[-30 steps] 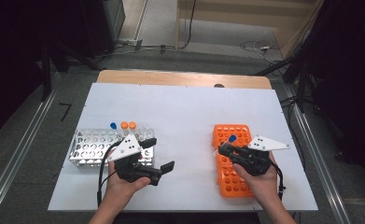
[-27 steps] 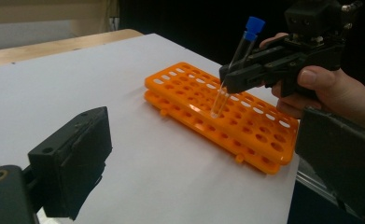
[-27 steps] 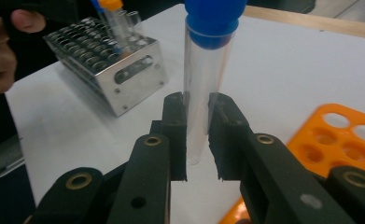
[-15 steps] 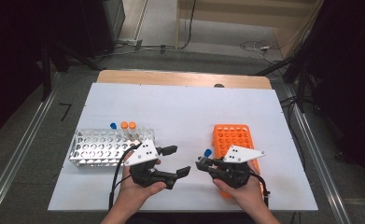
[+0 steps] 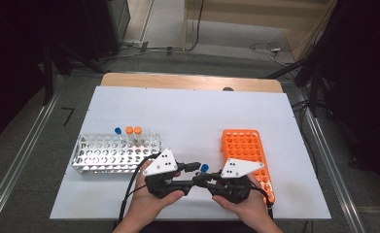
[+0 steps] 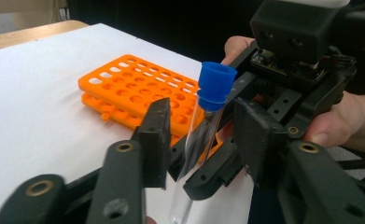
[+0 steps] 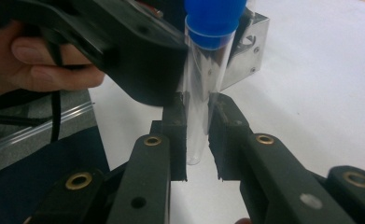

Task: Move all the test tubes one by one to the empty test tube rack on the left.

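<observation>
While the blue-capped tube [image 7: 203, 84] is pinched upright by the right gripper [image 7: 198, 135] between metal rack [image 5: 114, 153] and orange rack [image 5: 246, 150] | left gripper [image 6: 201, 140] jaws just closing around it, not yet pressing | handover judged underway.

Both hands are in close together at the near edge, claws pointing at each other tip to tip. The right claw [image 7: 198, 135] is clamped tight, jaws nearly meeting, fingers wrapped round its body. The left claw [image 6: 201, 135] has just been closing, its jaws standing apart just in front of the right claw's tips.
</observation>
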{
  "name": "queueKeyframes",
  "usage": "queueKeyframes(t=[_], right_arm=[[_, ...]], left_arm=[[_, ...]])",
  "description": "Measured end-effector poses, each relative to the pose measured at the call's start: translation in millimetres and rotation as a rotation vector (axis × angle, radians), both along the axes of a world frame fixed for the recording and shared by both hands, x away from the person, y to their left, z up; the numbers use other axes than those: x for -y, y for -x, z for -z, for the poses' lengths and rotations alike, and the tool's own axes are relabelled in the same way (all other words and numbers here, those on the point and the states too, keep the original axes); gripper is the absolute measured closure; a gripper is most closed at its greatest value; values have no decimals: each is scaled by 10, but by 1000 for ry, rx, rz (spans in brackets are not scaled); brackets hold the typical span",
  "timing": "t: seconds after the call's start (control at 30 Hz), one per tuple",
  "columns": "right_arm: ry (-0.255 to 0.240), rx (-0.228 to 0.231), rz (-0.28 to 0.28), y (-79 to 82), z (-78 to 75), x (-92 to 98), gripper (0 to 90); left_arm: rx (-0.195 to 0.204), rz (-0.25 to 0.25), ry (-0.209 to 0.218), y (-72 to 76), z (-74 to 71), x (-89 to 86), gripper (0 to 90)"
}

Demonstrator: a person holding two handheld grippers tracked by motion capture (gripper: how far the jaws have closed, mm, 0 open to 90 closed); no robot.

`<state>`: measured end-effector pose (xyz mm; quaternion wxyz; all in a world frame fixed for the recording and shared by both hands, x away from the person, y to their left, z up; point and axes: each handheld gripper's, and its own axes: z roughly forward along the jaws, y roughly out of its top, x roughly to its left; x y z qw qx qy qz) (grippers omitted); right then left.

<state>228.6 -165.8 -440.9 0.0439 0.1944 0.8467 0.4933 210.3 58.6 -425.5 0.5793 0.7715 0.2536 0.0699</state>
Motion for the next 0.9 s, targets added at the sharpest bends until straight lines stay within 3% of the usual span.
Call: queueKeyframes(t=[0.23,0.53,0.7,0.9], right_arm=[[1,3,-20,24,0,-28,752],[-14,-11,-19,9,4,-1,740],[-14,-20,-30,-2,11,16,618],[-22,-11,15,-26,-10,74,370]], left_arm=[[8,9,-12,1,11,30,728],[36,-16,-13,3,-9,-8,769],[50,-49,-7,-4,-31,-63,769],[58,-86,6,-25,-67,-181,770]])
